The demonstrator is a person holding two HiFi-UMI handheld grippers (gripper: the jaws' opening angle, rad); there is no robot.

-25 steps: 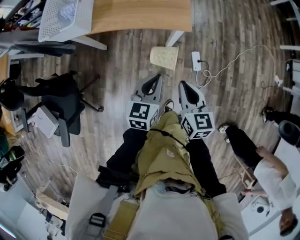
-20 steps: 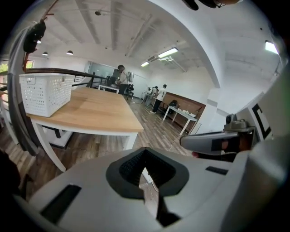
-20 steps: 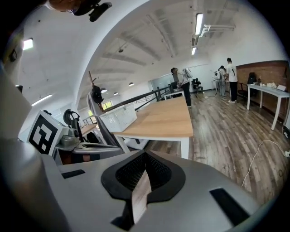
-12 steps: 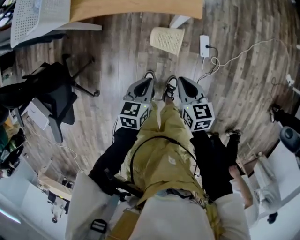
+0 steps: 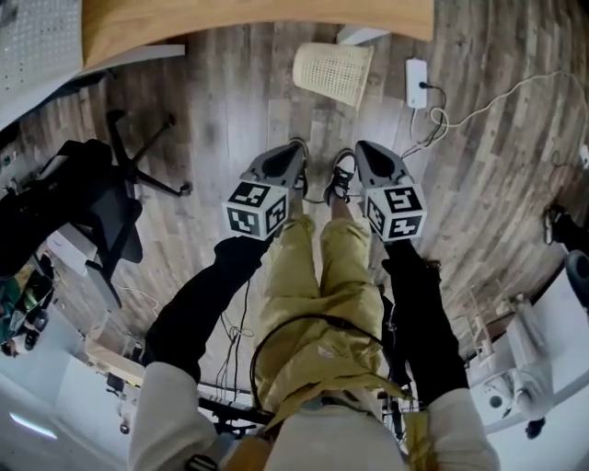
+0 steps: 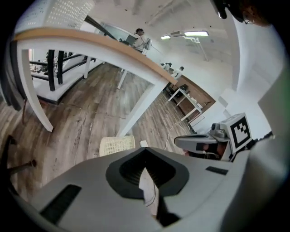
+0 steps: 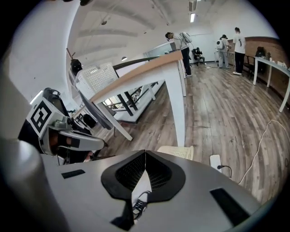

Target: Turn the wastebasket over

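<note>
The wastebasket (image 5: pixel 333 72), a cream mesh one, is on the wood floor at the 12 o'clock edge of the head view, just beside the white leg of the table (image 5: pixel 258 20) and partly under its wooden top. It appears to lie on its side. Its long axis runs about 9 to 3 o'clock, with the wider, open end toward 3 and the narrower base toward 9. A white power strip (image 5: pixel 417 81) with its cable lies near that open end, at about 3 o'clock from the basket.

Both grippers hang low in front of the person's knees and point forward and down. The left gripper (image 5: pixel 297 145) has its fingers pressed together at the tips, with nothing between them; only floor shows through the slit behind. The right gripper (image 5: pixel 361 147) is the same: fingers closed and empty, with a shoe (image 5: pixel 337 180) showing below them.

From the left fingers the basket lies at about 1 o'clock, and from the right fingers at about 11, so it sits almost midway ahead of the pair and well apart from both. The right gripper looks slightly nearer, and it is on the side of the open rim. Both gripper views show the basket just above the fingertips. I judge the reach is not finished, and the fingers must open before either can take the rim or wall.
</note>
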